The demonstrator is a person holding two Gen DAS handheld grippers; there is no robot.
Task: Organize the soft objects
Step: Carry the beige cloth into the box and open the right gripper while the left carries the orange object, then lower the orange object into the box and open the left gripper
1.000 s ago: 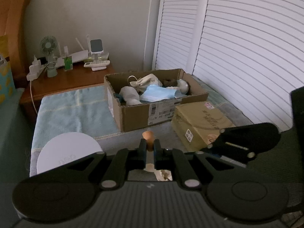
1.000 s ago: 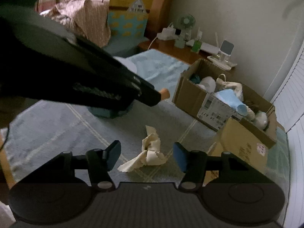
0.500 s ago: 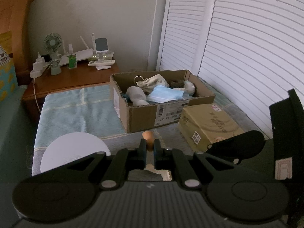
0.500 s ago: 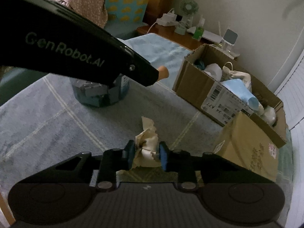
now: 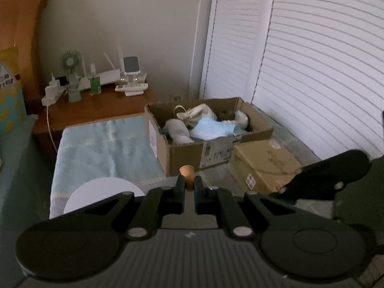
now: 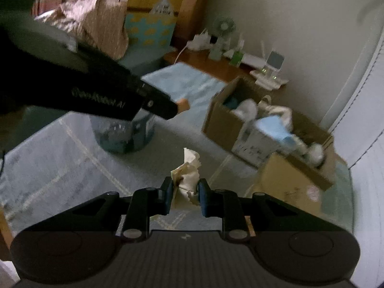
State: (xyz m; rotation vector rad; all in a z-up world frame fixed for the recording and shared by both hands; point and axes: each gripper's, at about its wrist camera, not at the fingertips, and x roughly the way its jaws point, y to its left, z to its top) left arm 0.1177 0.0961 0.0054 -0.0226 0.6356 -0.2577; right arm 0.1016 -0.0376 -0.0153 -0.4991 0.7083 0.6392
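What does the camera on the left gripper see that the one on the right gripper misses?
Only the left wrist view shows the louvered doors and the round white lid. Only the right wrist view shows the crumpled cream cloth clamped in the right gripper, and the patterned bedding. Both show the open cardboard box of soft things, the desk fan, and the orange piece pinched in the left gripper.

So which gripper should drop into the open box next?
Probably right: the right gripper is shut on the cream cloth, with the open box just ahead. The left gripper only pinches a small orange piece.
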